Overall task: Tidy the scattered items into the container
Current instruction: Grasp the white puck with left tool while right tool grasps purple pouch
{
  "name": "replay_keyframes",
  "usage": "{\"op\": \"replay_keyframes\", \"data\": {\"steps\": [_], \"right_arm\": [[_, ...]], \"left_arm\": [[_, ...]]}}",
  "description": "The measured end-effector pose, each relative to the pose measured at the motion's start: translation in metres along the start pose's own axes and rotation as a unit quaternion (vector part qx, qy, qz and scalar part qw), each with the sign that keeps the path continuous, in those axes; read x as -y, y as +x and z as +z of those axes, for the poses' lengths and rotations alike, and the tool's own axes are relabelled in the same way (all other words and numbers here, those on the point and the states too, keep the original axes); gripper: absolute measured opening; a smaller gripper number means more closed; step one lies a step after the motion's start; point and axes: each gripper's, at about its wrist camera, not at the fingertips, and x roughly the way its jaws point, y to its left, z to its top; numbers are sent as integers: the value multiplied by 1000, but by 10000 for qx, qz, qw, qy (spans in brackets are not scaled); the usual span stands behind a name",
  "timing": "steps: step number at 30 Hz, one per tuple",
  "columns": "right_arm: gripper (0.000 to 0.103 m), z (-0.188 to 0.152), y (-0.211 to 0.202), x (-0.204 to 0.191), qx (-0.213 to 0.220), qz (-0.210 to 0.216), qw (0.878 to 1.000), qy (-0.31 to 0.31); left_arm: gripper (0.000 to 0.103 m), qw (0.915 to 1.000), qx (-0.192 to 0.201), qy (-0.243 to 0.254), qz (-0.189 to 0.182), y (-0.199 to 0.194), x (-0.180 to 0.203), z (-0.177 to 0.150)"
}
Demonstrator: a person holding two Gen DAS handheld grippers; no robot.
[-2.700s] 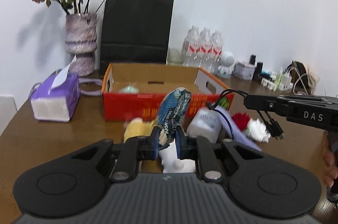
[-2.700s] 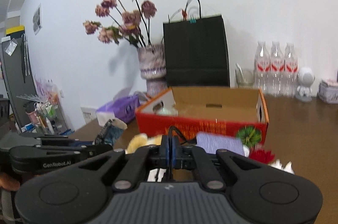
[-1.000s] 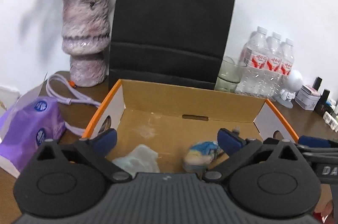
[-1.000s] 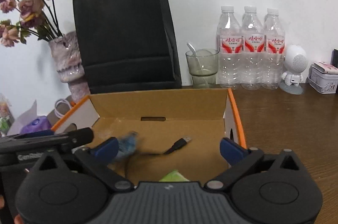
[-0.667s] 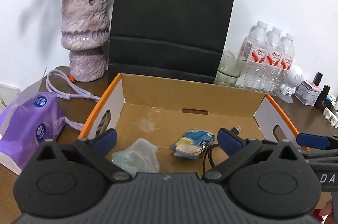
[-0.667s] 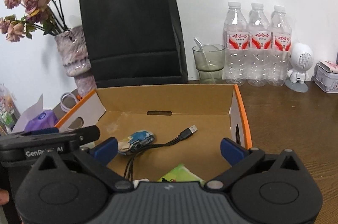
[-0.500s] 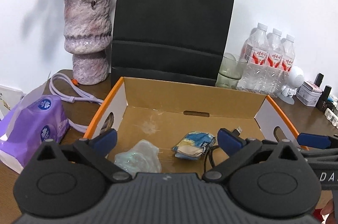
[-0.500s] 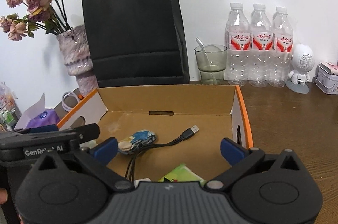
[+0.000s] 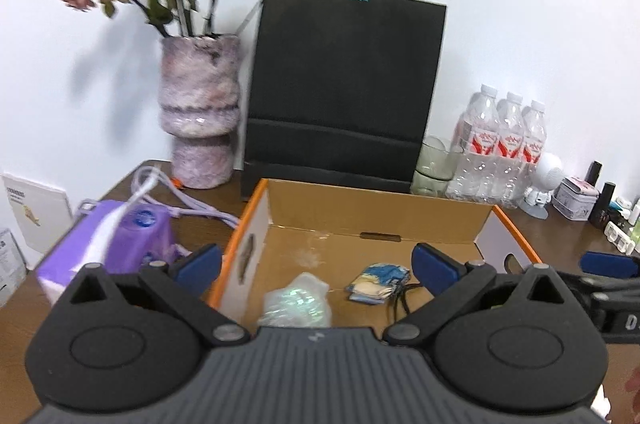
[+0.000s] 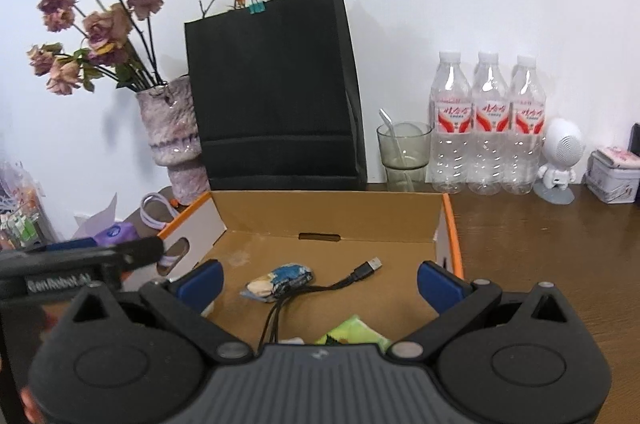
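Note:
An open cardboard box [image 9: 380, 212] with orange edges stands on the brown table; it also shows in the right wrist view [image 10: 328, 212]. Inside lie a blue crumpled wrapper [image 9: 378, 282] [image 10: 280, 280], a black USB cable [image 10: 344, 276], a clear plastic wad [image 9: 298, 306] and a green packet [image 10: 354, 334]. My left gripper [image 9: 316, 266] is open and empty above the box's near left side. My right gripper [image 10: 320, 282] is open and empty above the box's near edge.
A black paper bag [image 9: 344, 83] and a vase of dried roses [image 9: 198, 107] stand behind the box. A purple tissue pack [image 9: 116, 244] lies left. A glass [image 10: 404, 153], three water bottles [image 10: 486, 123] and a white figurine [image 10: 560, 159] stand at back right.
Both grippers carried the wrapper and the cable over the box, opened and dropped them in. In the last half second both have drawn back slightly; the left one shifted left.

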Motion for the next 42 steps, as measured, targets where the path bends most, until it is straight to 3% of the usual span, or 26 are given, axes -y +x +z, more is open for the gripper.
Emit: {"op": "replay_keyframes", "data": {"steps": [13,23,33,37,42], "right_arm": [[103,-50,-64,16,-240,-404,9987,-209],[103,-100,-97,26,-484,-657,9962,-317],[103,-144,-109,23,-457,-401,9978,-269],[103,-147,-98,6,-442,-85,9983,-359],[103,-150,-80,-9,-559,-51,9972,-492]], "left_arm": [[103,9997,116,-6,227,-67,-35,-17],[103,9993,4,132,338,-101,-72,-53],[103,9961,-708,480,198,-100,-93,-115],[103,9952,-804,540,153,-94,-89,-128],[100,9941,-935,542,111,-81,-88,-134]]}}
